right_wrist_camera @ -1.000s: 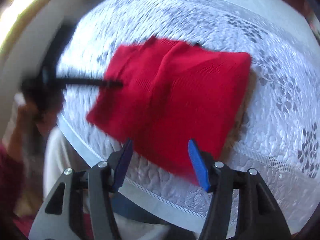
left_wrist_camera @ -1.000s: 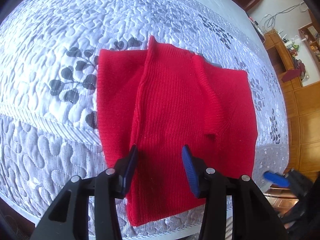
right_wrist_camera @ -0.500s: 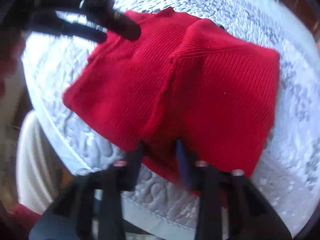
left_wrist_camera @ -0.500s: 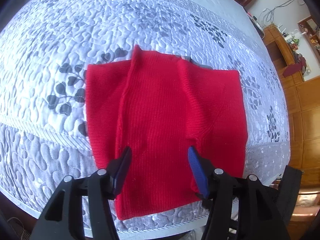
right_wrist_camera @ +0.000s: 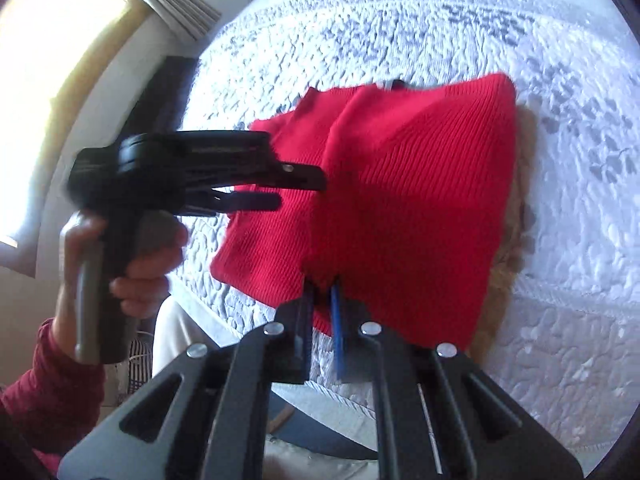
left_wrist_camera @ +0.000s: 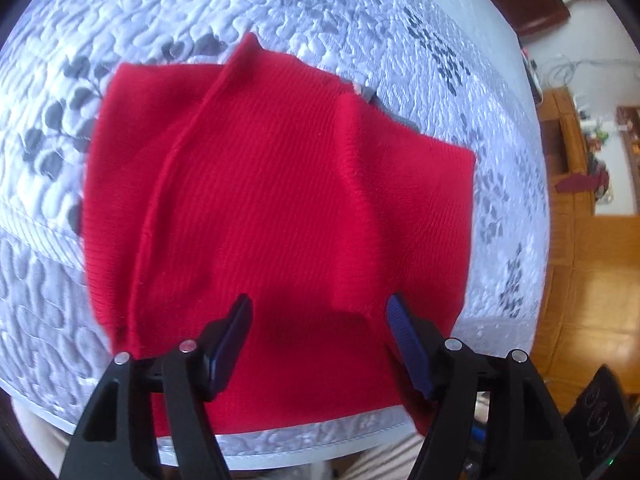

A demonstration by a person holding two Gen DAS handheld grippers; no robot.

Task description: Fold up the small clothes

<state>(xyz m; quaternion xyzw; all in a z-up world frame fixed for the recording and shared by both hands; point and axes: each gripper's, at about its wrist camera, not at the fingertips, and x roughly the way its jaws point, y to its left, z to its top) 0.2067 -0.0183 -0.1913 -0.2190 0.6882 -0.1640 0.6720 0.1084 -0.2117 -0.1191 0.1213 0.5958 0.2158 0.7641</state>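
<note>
- The quilted grey-and-white bedspread (left_wrist_camera: 360, 12) fills both views, with the red knit garment (left_wrist_camera: 280, 184) lying flat near its front edge.
- Your right gripper (right_wrist_camera: 322, 300) has its jaws pinched together on the garment's near hem; the cloth runs straight ahead of them.
- Your left gripper (left_wrist_camera: 320, 320) is opening, nothing pressed between its pads; the garment lies below and ahead of them.
- The right hand is likely to lead the coming fold, carrying the hem away from you.
</note>
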